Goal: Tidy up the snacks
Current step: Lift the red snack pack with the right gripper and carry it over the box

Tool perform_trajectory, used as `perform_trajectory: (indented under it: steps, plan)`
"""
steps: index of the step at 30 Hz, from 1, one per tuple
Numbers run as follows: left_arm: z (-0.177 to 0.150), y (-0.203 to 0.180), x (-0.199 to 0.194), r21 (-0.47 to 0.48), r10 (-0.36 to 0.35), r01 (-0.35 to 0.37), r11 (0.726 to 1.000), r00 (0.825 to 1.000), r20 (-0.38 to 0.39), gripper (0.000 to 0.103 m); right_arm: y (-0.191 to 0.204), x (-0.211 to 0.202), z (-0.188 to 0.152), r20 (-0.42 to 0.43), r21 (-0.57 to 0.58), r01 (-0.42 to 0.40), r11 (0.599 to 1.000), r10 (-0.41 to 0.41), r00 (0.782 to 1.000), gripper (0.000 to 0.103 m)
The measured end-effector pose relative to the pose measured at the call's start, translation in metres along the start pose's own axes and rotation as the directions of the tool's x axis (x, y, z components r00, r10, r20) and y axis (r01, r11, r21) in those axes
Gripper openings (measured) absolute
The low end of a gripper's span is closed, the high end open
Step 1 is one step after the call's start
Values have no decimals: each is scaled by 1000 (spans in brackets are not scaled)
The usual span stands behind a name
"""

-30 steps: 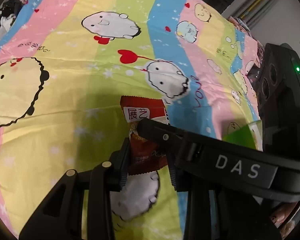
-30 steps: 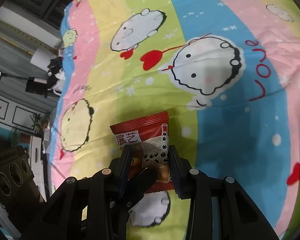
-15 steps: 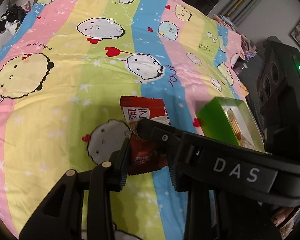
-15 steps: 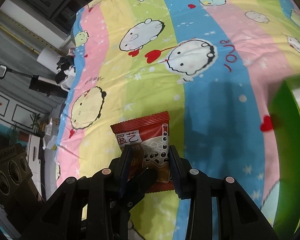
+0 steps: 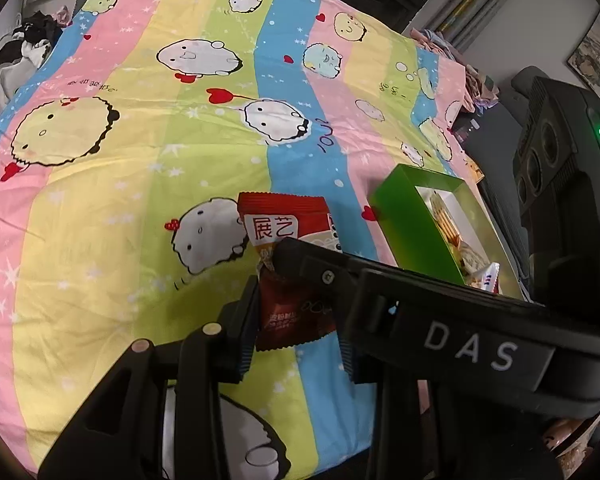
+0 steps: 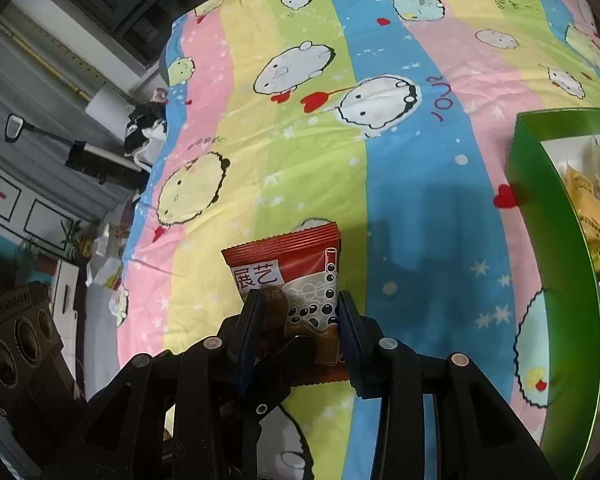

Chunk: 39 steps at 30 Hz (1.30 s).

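Gripping one red snack packet from both sides: right gripper clamped on its lower half at centre frame, left gripper nipping the same packet, with "DAS" printed on the other gripper's body crossing the left view. Showing white label characters "展艺" and a bubble-tea drawing. Hanging above a striped cartoon bedsheet; green box of snacks at right edge.

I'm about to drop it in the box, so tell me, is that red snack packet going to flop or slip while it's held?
The red snack packet probably stays fairly flat: its top stands unsupported. Glossy film may slip. Both grippers pinch it, so it looks light.
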<state>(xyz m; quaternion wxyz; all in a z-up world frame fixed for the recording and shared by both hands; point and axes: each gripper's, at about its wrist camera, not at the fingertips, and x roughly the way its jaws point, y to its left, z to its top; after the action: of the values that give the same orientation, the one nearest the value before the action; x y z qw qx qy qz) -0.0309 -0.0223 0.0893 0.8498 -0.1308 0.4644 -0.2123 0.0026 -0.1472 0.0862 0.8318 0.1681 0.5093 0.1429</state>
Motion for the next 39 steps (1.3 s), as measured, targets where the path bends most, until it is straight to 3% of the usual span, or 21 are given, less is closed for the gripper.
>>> perform_trajectory:
  steps: [11,20,39]
  plan:
    - [-10,-14,-17,36,-1,0,999,1000,26,33,4,-21,-15,37,-5,5,1000,-5,999,40]
    - [-12,-33,-37,91,-30,22,996,996,79,33,12,-52,-22,116,-20,14,1000,-12,993,40]
    - [-4,-82,-23,197,-77,64,978,995,57,33,-27,-89,-23,203,68,28,997,-41,978,40]
